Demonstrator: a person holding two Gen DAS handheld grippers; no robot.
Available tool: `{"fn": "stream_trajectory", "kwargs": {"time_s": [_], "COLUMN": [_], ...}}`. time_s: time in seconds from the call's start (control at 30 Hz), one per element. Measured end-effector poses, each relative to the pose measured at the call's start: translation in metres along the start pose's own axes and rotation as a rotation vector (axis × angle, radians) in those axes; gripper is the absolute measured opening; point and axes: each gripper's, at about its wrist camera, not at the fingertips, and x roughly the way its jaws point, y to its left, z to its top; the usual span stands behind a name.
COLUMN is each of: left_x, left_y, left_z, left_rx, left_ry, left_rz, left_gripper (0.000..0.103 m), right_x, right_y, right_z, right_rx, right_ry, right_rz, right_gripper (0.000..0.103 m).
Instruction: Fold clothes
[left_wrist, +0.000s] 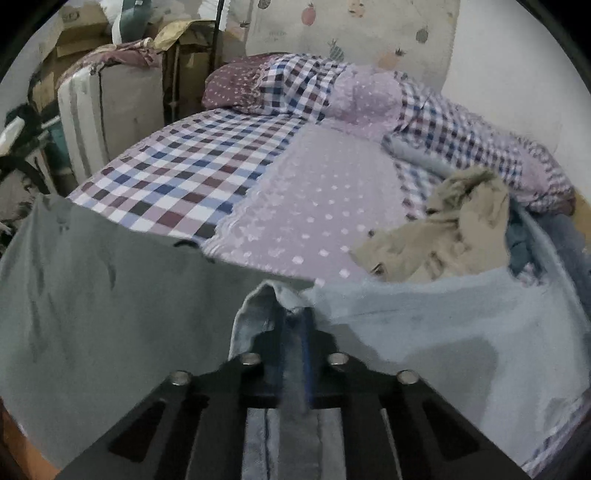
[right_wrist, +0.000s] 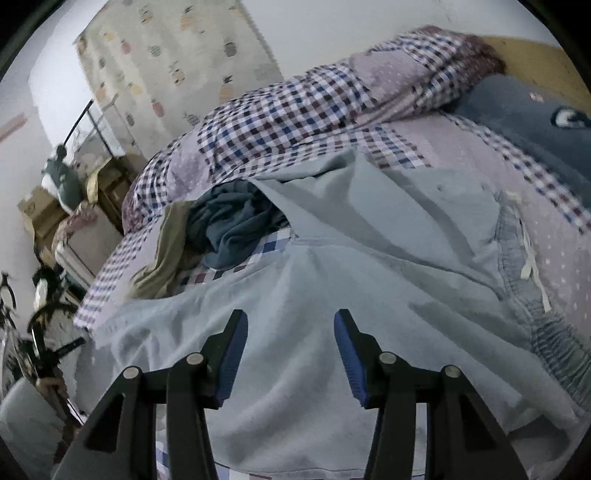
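Currently mid-fold: left gripper (left_wrist: 293, 314) clamped on light blue pants (right_wrist: 314, 295) hem, right gripper (right_wrist: 291, 328) spread apart above, next must pinch fabric

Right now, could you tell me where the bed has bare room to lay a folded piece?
Free: the checked and dotted bedsheet between the suitcase and the beige garment. Crowded: the right side, with that garment, the dark blue clothes and the rumpled quilt.
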Motion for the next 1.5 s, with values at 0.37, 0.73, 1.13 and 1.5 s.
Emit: {"fn": "stream_trajectory", "kwargs": {"time_s": [0.37,0.73,1.13,1.5], "left_x": [-0.026,0.0,0.03,0.029], "left_y": [0.018,0.017,0.009,0.0], "left_z": [0.05,0.0,-0.008,-0.001], "left_rx": [-0.026,0.042,0.114,0.12], "left_ry": [-0.045,0.067,0.15,0.168], "left_rz": [-0.061,-0.131,-0.024,-0.098], "left_gripper": [0.0,0.06,0.059,0.013], "right_x": [-0.006,-0.006,0.0,0.003], "right_y": [-0.006,-0.009,-0.007,-0.003], "right_z": [0.005,0.003,0.001,-0.001], "right_rx": [0.027,0.029,0.022,0.008], "right_ry": [-0.017,0.0,0.011,0.024], "right_rz": [0.017,0.036,0.014,0.021], "right_gripper": [0.053,0.053,0.053,0.053]}}
